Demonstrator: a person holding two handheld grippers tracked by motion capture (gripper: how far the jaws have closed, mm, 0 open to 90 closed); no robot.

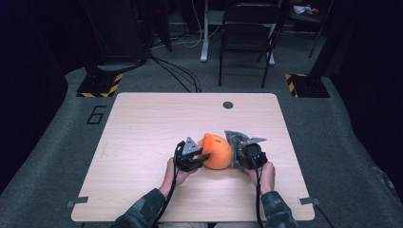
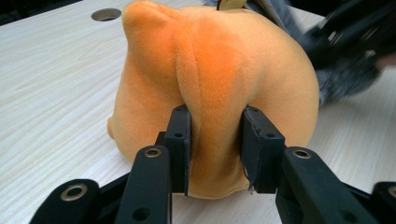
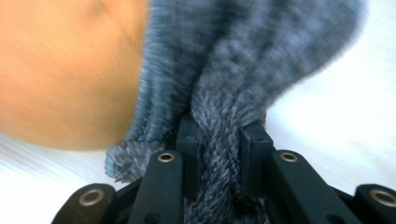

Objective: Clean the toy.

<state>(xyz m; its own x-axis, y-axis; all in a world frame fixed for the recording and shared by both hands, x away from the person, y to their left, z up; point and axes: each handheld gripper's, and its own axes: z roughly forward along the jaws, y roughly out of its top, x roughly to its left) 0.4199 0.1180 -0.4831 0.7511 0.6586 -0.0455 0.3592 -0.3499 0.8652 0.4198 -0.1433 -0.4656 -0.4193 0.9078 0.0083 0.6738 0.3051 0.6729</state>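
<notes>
**On the near half of the table: one orange plush, one grey furry piece, two grippers**

Hidden or unclear. In the high view the left gripper (image 1: 202, 156) covers the plush's left flank, and the right gripper (image 1: 239, 158) with its grey plate covers most of the grey furry fabric (image 1: 234, 138); how the fabric joins the plush cannot be told. The right gripper view is blurred: the orange plush toy (image 3: 65, 70) shows there as a soft smear at upper left, cut off by the frame. In the left gripper view the plush top is cut by the upper edge, and the other gripper is a dark blur at upper right. What the plush depicts cannot be made out.

Item 1. Orange plush toy (image 1: 217, 151), resting on the light wood table (image 1: 142, 133), near the front edge, slightly right of centre. A fold of its seam (image 2: 210, 116) sits between the left gripper's jaws, pads pressing into the pile from both sides; narrow grip, holding.

Item 2. Grey furry fabric (image 3: 224, 93), touching the plush's right side. A tuft of it is pinched between the right gripper's (image 3: 219, 140) jaws, drawn close.

Item 3. Cable hole (image 1: 228, 105), far edge of table, well apart from both.
</notes>
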